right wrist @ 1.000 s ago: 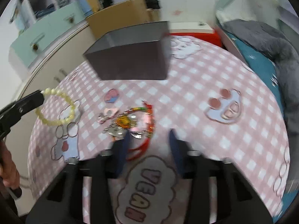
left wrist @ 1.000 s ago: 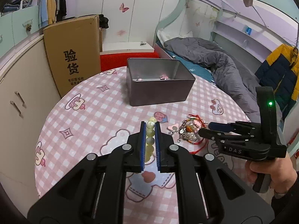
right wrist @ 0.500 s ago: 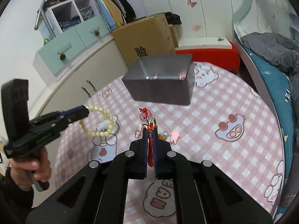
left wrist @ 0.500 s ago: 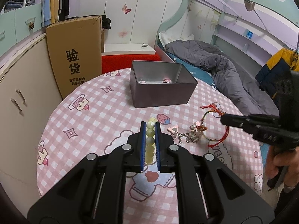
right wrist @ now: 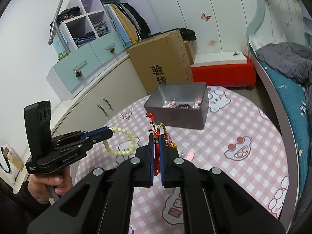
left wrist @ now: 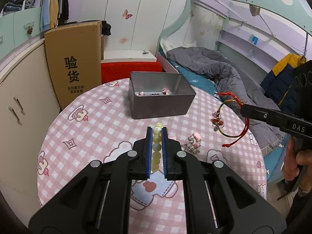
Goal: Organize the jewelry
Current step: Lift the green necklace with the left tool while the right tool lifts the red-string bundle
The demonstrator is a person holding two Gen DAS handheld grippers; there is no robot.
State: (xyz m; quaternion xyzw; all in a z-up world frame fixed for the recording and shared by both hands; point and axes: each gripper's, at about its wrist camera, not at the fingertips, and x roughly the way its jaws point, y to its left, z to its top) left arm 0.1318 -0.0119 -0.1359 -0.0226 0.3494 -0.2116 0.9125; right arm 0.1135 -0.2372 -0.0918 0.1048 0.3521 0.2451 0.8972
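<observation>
My left gripper (left wrist: 157, 130) is shut on a pale green bead bracelet (left wrist: 156, 146), held above the table; it also shows in the right wrist view (right wrist: 120, 141). My right gripper (right wrist: 155, 136) is shut on a red cord bracelet with charms (right wrist: 157, 134), which hangs in the air at the right of the left wrist view (left wrist: 232, 117). A grey metal box (left wrist: 161, 99) with several small pieces inside stands at the far side of the table. A pink and silver piece (left wrist: 193, 141) lies on the cloth.
The round table has a pink checked cloth (left wrist: 93, 128). A cardboard box (left wrist: 74, 62) and cupboards stand behind left. A bed with a grey quilt (left wrist: 214, 68) is at the right. A red bench (right wrist: 222, 72) is beyond the table.
My right gripper closed on the red cord bracelet and lifted it off the table. A pink and silver piece stayed on the cloth. Both grippers rose, the left still holding the bead bracelet.
</observation>
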